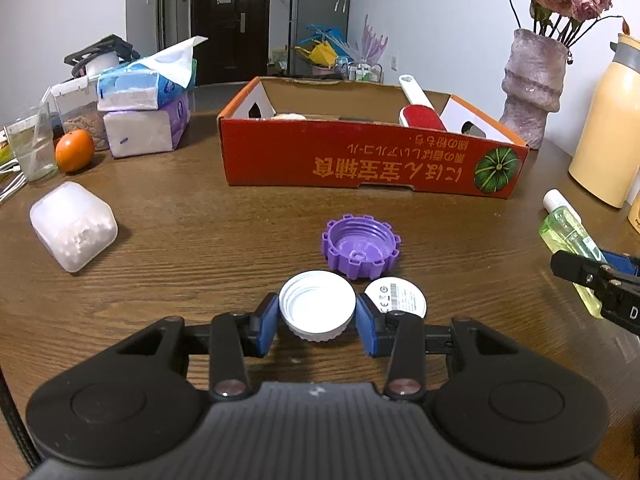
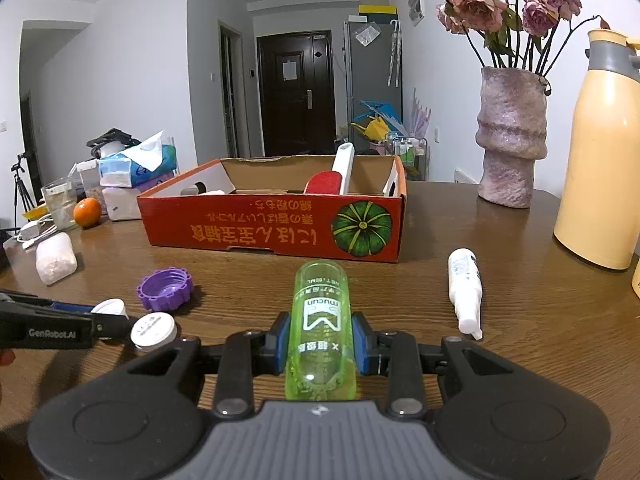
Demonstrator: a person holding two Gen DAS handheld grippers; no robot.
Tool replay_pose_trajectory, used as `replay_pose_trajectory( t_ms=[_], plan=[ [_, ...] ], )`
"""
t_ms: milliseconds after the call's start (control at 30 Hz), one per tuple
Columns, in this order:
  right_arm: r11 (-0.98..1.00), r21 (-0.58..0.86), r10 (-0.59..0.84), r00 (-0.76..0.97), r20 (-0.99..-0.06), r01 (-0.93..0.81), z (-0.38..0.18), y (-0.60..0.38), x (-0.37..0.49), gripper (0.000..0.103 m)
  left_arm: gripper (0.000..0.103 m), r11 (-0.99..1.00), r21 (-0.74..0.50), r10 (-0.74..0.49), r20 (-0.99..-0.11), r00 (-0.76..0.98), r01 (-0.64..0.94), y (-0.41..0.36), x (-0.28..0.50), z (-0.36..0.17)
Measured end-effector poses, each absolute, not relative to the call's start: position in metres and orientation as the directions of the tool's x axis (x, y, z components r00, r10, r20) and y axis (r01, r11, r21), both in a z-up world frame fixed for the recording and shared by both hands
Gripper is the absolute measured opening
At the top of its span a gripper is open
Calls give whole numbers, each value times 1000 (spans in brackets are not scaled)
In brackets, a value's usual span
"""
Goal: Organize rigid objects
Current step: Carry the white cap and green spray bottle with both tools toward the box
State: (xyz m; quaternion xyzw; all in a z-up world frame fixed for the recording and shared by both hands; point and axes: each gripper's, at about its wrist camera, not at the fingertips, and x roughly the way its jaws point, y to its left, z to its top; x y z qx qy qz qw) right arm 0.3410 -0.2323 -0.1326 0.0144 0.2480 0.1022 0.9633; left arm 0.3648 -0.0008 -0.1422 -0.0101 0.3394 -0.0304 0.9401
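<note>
My left gripper (image 1: 317,326) is shut on a white screw cap (image 1: 317,305), its blue pads pressing both sides, low over the wooden table. A purple notched lid (image 1: 361,247) and a white round disc (image 1: 396,297) lie just beyond it. My right gripper (image 2: 320,340) is shut on a green translucent bottle (image 2: 321,328) that points forward. The red cardboard box (image 1: 360,160) stands behind, holding a red and white lint brush (image 1: 420,114). In the right wrist view the box (image 2: 272,228), purple lid (image 2: 165,289), disc (image 2: 154,331) and left gripper (image 2: 106,314) show.
A white tube (image 2: 464,294) lies right of the green bottle. A white cotton-swab container (image 1: 74,226), an orange (image 1: 75,150), a glass (image 1: 30,146) and tissue packs (image 1: 146,120) are at the left. A vase (image 2: 510,140) and a yellow thermos (image 2: 600,152) stand at the right.
</note>
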Motion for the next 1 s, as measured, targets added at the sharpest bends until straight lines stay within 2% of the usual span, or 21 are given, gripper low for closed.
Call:
replay_pose_trajectory(
  t_ms=[1000],
  plan=[
    [972, 133, 231, 883, -409, -193, -111, -206, 333, 30, 41, 998, -37, -56, -515, 856, 43, -3, 350, -93]
  ],
)
